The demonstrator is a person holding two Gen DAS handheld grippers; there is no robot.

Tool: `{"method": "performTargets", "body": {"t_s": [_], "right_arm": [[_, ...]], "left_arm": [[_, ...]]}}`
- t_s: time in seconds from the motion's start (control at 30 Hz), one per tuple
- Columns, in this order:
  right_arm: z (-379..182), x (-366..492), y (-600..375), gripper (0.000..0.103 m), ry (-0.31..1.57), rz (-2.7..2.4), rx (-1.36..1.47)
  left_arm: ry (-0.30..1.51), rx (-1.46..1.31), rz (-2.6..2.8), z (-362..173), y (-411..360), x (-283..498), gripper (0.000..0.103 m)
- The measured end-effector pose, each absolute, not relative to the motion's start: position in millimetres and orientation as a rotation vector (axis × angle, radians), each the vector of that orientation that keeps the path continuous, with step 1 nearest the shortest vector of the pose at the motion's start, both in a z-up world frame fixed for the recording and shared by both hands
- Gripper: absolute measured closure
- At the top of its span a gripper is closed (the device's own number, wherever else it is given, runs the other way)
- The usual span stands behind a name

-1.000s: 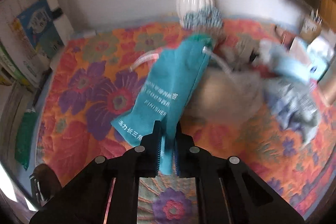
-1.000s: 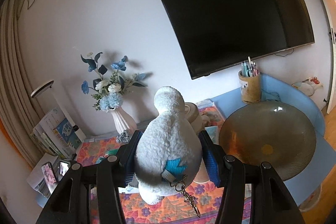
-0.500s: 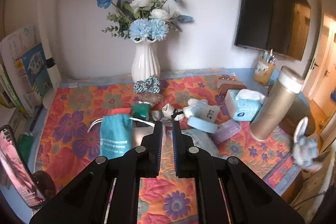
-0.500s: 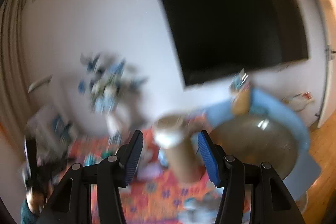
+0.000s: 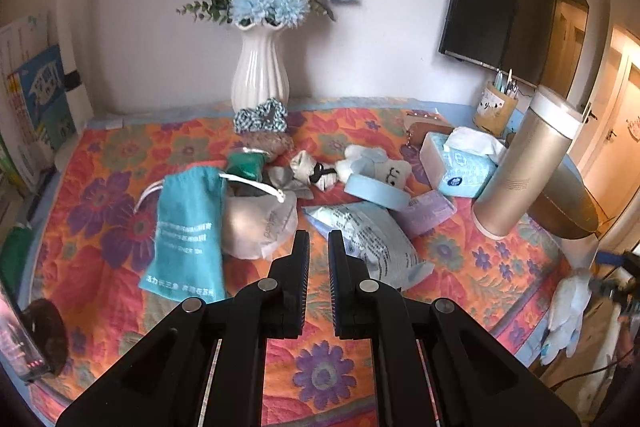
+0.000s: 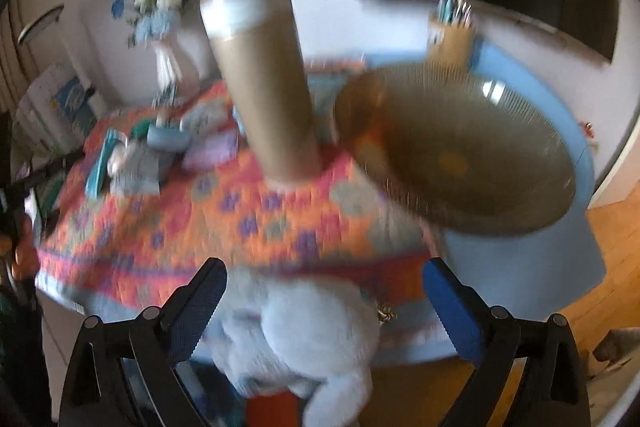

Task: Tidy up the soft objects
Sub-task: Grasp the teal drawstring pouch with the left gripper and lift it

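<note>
The left gripper [image 5: 318, 247] is closed with nothing between its fingers. A second ago it pinched the teal drawstring bag [image 5: 186, 233]; now that bag lies flat on the flowered tabletop [image 5: 460, 267], touching a pale pouch [image 5: 260, 223] on its right. Behind them sit the white vase [image 5: 260, 75], a tissue box [image 5: 460, 163] and a tall gold canister [image 5: 524, 163].

The right gripper [image 6: 324, 311] has just been opening: its blue fingers [image 6: 196, 311] now stand wide apart, clear of the white plush toy [image 6: 300, 339], which a second ago they squeezed upright high in front of the screen. The toy now shows low between the fingers, below the near edge of the tabletop; whether it rests on anything cannot be told from this blurred view. In the left wrist view the toy [image 5: 566, 315] appears past the table's right edge. The brown glass bowl [image 6: 460, 151] stands beside the canister.
</note>
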State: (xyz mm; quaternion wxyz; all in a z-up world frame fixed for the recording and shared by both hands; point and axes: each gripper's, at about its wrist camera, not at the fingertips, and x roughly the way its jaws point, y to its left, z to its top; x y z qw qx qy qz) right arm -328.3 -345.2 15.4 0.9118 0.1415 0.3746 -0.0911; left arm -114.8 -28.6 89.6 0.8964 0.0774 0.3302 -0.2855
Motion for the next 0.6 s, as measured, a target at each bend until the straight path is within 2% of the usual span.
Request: {"method": "performTargets", "body": {"t_s": [0.17,0.33,0.37,0.43,0.47,0.5,0.53,0.57,0.6], "right_arm": [[-32.1,-329.2,-334.8,0.005,0.941,-0.132,0.276],[-41.0,-306.1,-344.7,0.005,0.862,-0.049,0.498],[-41.8,-302.1,-342.0,0.008,0.865,-0.060,0.496],[-36.6,-300.4,-332.3,0.039,0.854,-0.132,0.413],[-33.7,-300.8,-328.3,0.041,0.856,-0.157,0.378],[-31.6,-299.4,-329.8,0.042,0.853,-0.156,0.387],[-28.7,-299.5,-331.7,0.043,0.843,-0.154,0.404],[-25.6,-300.2,-332.7,0.043,0.829,-0.157,0.416],[-21.5,-300.6,-332.7,0.043,0.817,-0.168,0.415]], "left_arm": [[0.685,0.184,-0.596,81.5,-29.6,-117.6,0.097],[0.682,0.163,-0.597,80.5,-9.1,-116.8,0.097],[0.682,0.156,-0.595,79.7,-0.4,-115.8,0.097],[0.702,0.146,-0.595,76.8,13.7,-111.2,0.096],[0.726,0.147,-0.603,73.4,19.6,-107.6,0.095],[0.755,0.156,-0.602,68.9,24.0,-102.9,0.089],[0.779,0.161,-0.578,64.0,27.7,-97.6,0.071],[0.795,0.158,-0.555,61.1,30.0,-92.4,0.060],[0.807,0.148,-0.533,58.8,32.0,-86.2,0.033]]}}
